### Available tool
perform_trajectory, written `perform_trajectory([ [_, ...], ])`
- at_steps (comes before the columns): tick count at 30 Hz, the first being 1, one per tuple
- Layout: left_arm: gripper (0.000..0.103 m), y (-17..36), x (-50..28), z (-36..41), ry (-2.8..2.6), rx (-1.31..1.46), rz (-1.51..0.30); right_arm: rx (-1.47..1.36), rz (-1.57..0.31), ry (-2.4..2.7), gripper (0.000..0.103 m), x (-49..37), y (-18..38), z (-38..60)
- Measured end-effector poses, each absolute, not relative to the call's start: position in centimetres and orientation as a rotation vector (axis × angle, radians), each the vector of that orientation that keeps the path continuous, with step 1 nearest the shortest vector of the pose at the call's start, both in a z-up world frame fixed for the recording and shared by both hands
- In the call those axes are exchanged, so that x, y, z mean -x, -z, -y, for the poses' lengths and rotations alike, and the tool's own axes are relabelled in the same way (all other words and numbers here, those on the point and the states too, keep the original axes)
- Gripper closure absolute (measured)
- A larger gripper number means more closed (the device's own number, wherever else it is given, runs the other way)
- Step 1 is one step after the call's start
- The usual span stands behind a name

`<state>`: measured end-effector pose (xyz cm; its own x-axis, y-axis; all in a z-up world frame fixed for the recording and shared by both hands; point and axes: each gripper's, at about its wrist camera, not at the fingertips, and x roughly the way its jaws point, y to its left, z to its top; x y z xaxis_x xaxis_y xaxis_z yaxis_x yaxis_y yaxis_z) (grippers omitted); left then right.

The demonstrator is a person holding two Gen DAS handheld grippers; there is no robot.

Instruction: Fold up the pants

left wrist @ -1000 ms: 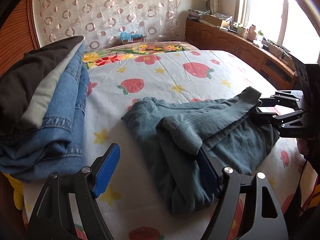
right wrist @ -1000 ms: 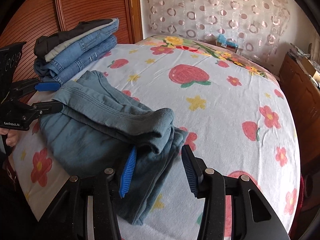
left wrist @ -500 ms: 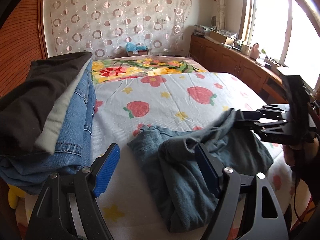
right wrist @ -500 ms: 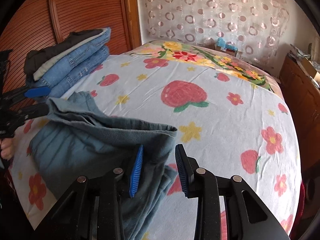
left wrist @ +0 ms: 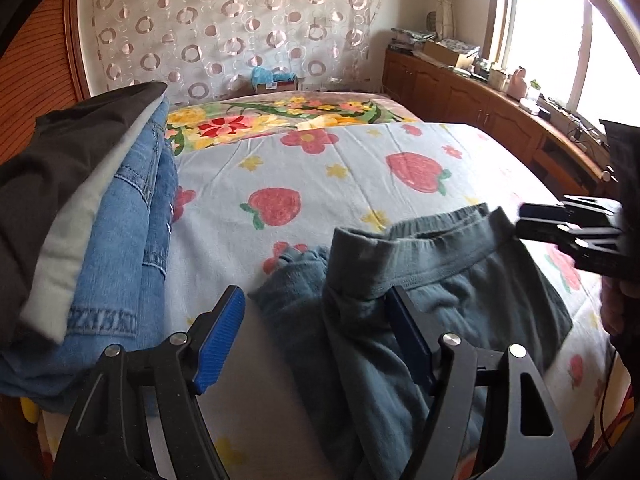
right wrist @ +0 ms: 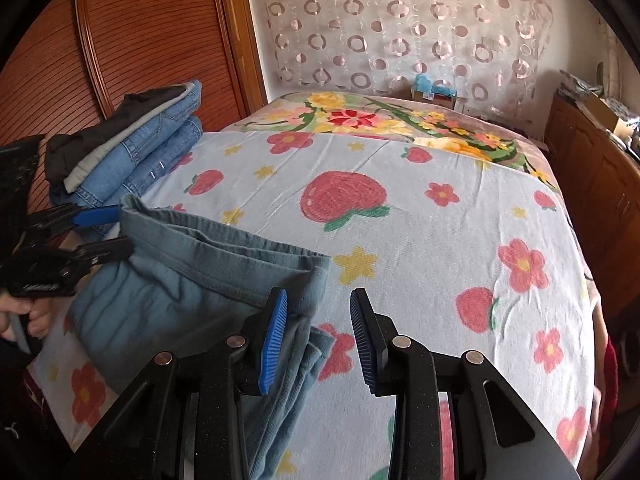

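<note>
**Waistband comes up off the bed as fold gets under way**

To the left of the left gripper (left wrist: 316, 300), a stack of folded clothes (left wrist: 120, 220), jeans under grey and black, waits at the bed's edge. The left gripper's fingers are spread wide, and the grey-blue pants (left wrist: 440, 300) drape over its right finger, with nothing pinched between the pads. A second ago the pants lay slumped on the sheet. Now their waistband (left wrist: 432, 252) is raised and drawn into a line running from this gripper across to the right gripper (right wrist: 319, 300). The right gripper's pads have drawn closer, yet the sheet (right wrist: 420, 240) shows in the gap between them and the cloth sits against the outer side of its left finger. Whether either finger is hooked inside the waistband cannot be told. The lift suggests the garment is being stretched out before it is laid flat for folding. The legs lie bunched below and just ahead of both grippers.

Beyond the grippers the bed is covered in a pale sheet printed with strawberries, flowers and stars, with a brighter floral blanket (left wrist: 280, 116) at its far end. A ring-patterned curtain (left wrist: 240, 28) hangs behind it. Low wooden cabinets (left wrist: 460, 96) run under a bright window (left wrist: 560, 20) to the right.
</note>
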<state>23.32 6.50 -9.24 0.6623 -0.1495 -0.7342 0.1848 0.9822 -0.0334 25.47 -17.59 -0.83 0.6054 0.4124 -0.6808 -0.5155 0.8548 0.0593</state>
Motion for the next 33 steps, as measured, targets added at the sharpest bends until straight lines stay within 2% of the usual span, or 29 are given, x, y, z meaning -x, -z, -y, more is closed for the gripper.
perform_trajectory([
  [7, 0.03, 9.7, -24.1, -6.4, 0.16, -0.057, -0.842, 0.121, -0.739, -0.529, 0.069, -23.9, 0.6, 18.7],
  [18, 0.031, 7.9, -18.1, -6.2, 0.231, -0.042, -0.782, 0.084, -0.725, -0.516, 0.069, -20.6, 0.2, 20.0],
  [28, 0.065, 9.5, -13.5, -6.6, 0.268, -0.002, -0.822, 0.044, -0.73, -0.528, 0.069, -17.1, 1.2, 20.9],
  [33, 0.07, 10.2, -12.5, -6.8, 0.27, 0.01, -0.824, 0.038, -0.74, -0.54, 0.069, -16.1, 1.8, 21.1],
])
